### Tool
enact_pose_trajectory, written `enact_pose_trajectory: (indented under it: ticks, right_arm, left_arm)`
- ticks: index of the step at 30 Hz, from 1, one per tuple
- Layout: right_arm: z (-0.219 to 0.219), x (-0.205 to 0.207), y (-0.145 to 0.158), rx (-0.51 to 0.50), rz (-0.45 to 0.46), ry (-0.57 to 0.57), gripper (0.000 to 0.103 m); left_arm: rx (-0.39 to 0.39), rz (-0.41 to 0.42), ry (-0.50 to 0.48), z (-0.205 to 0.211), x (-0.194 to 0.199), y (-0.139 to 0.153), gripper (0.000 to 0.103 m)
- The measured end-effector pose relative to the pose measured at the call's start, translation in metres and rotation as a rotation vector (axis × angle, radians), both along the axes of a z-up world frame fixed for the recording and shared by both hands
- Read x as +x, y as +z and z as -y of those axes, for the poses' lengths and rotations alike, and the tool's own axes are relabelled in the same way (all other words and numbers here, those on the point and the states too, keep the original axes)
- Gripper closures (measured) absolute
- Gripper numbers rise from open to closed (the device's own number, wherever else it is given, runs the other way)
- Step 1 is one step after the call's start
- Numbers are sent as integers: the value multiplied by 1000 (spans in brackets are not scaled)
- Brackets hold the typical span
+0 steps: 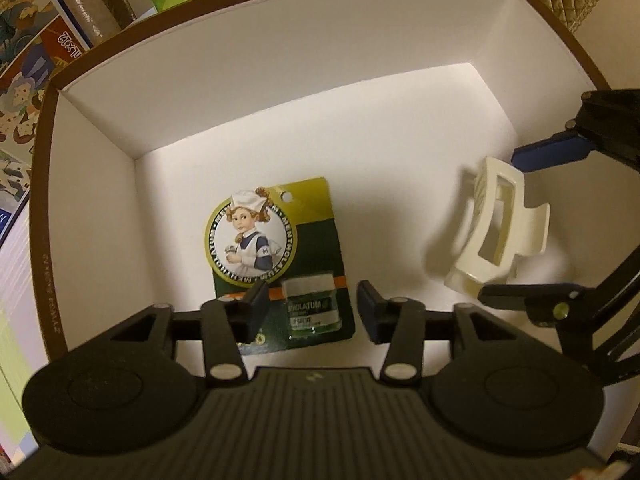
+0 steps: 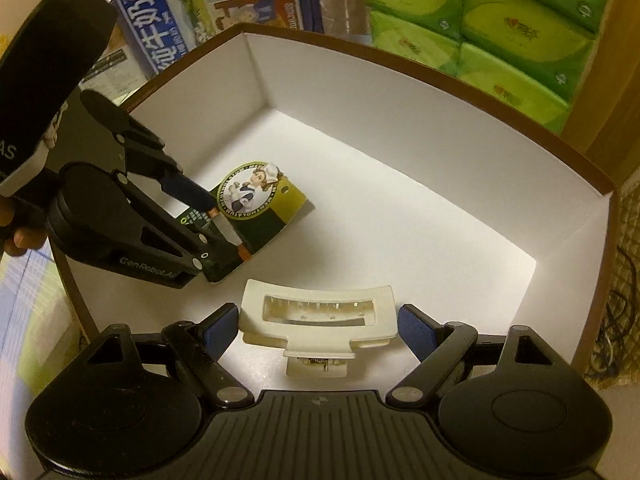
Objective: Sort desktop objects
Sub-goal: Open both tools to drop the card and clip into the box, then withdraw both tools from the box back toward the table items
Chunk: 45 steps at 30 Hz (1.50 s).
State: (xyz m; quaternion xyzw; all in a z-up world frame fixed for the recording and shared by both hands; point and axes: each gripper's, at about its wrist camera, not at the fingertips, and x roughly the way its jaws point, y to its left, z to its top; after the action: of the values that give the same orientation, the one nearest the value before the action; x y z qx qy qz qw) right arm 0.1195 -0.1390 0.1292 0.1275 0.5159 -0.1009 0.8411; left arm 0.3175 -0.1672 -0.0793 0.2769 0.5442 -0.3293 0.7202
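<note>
Both grippers reach down into a white-lined box (image 1: 280, 52) with a brown rim; two sorted items already sit on its floor. Left gripper (image 1: 312, 308) hovers over a carded Mentholatum lip-balm pack (image 1: 276, 256); jaws apart, pads clear of the card on both sides, nothing clamped; pack lies flat on the box floor, toward the near-left corner in the left wrist view, so it reads as set down and let go. Right gripper (image 2: 316, 332) straddles a cream hair claw clip (image 2: 316, 320); fingers spread wide, blue pads (image 2: 416, 336) just beside the clip's two ends; a thin gap shows each side, so I judge it released, not gripped; clip rests on the box floor near the front wall, just beside the pack but apart from it. Placement makes sense: small loose desktop bits collected in one container, laid side by side so neither covers the other. Outside the box, beyond its far wall: green tissue packs (image 2: 500, 20) and a blue milk carton (image 2: 148, 24); not part of this step. A hand (image 2: 20, 236) grips the left tool's handle at the frame edge. Next likely: lift both tools straight out without snagging the clip.
</note>
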Motion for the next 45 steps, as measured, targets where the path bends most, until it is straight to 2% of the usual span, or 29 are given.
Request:
enact_pose_trajectory:
  ticks: [1, 3, 4, 9, 11, 16, 28, 37, 45]
  right_arm:
    - [0, 4, -1, 0, -12, 5, 18]
    - [-2, 4, -1, -5, -22, 12, 4]
    - [-3, 3, 1, -13, -17, 14, 2]
    - [-4, 1, 6, -28, -31, 25, 2]
    - [-4, 0, 9, -26, -32, 24, 2]
    - [-2, -5, 18, 0, -24, 16, 2]
    - [-10, -24, 48, -23, 10, -22, 2]
    - [-20, -48, 66, -43, 57, -50, 2]
    - [-41, -68, 84, -85, 97, -51, 2]
  left_arm:
    - [7, 3, -6, 0, -1, 1, 53]
    - [15, 16, -20, -2, -3, 3, 46]
    - [17, 18, -22, -1, -3, 4, 41]
    - [24, 16, -15, 3, -11, 11, 36]
    - [26, 23, -14, 2, -14, 15, 28]
    - [20, 43, -8, 0, -20, 28, 19]
    - [-23, 74, 25, -13, -40, 61, 16]
    - [-98, 95, 76, -34, -61, 89, 14]
    - [-133, 165, 79, -52, -96, 110, 14]
